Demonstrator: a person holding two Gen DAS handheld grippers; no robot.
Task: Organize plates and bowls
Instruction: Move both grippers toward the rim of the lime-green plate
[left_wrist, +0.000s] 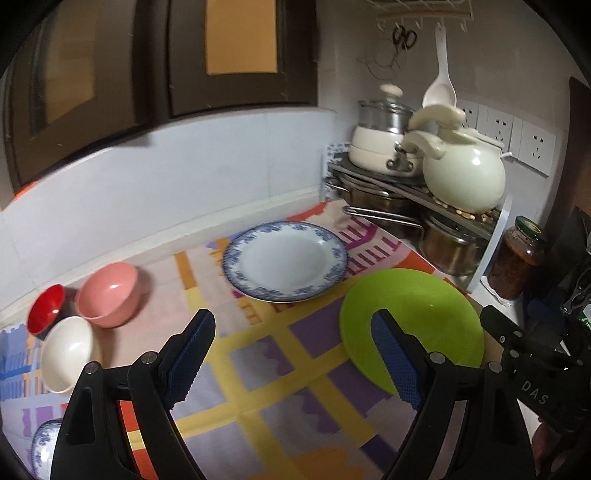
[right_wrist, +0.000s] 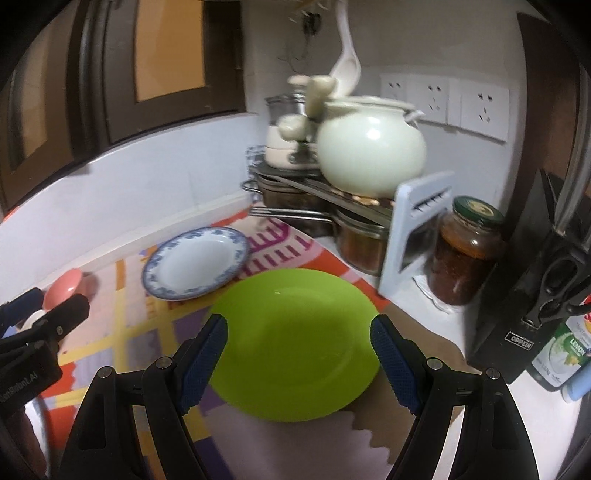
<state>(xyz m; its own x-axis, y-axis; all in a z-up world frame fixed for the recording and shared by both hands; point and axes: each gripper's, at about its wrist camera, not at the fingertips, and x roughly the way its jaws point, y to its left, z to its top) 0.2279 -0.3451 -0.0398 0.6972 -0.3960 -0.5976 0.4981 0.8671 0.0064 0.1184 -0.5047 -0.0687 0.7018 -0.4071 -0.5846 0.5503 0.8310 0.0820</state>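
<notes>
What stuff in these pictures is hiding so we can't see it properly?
- Blue-patterned dish: left wrist view, cut off by the picture's bottom-left edge and the left gripper; plate or bowl, unclear.
- Pink bowl: right wrist view, partly behind the other gripper's black finger.
- Pots under the rack: mostly hidden by the shelf.
- Lemon bottle: right wrist view, cut off by the edge.
- Green plate: left wrist view, near rim behind a blue pad.

"OPPEIN" is printed on a small label on the black knife block (right_wrist: 524, 295). "LEMON" is read on the bottle (right_wrist: 565, 354) beside it. "DAS" is seen on the right gripper's body (left_wrist: 535, 391), and "Robot.AI", partly cut off, on the left gripper's body (right_wrist: 22, 380).
</notes>
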